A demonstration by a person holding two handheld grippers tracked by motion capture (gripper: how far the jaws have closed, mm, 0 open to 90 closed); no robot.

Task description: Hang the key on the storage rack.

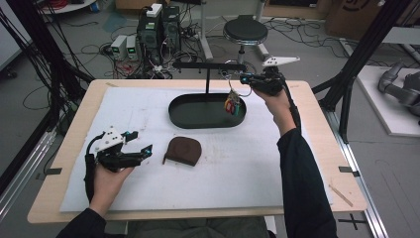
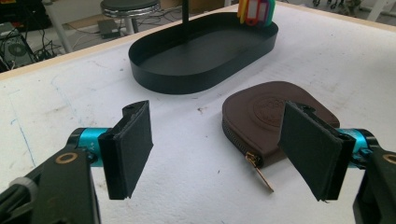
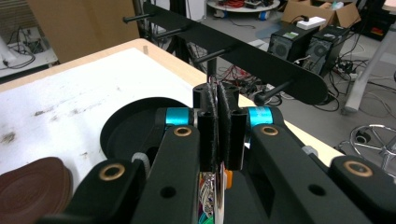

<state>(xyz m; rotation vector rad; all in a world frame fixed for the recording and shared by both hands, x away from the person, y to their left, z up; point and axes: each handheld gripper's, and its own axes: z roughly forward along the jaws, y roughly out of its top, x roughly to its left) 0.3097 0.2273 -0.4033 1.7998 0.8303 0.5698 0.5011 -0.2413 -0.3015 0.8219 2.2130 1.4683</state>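
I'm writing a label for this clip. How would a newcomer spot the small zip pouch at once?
Start at the black oval tray with its upright rack, at the far middle of the white mat. Just in front of it, nearer the person, the brown pouch lies flat on the mat, right of the open left gripper. It is the only brown, rounded leather piece, with a zip along its edge and a metal pull.

A robotics or engineering lab. A wooden counter (image 1: 317, 148) topped with a scuffed white mat (image 1: 237, 168) stands inside a frame of black metal struts (image 1: 364, 47). On the grey floor behind it sit desktop computer towers (image 1: 159, 29), small power units (image 1: 125, 47) and tangled cables (image 1: 64, 54). A round black stool (image 1: 245, 30) and cardboard boxes (image 3: 322, 14) stand nearby.
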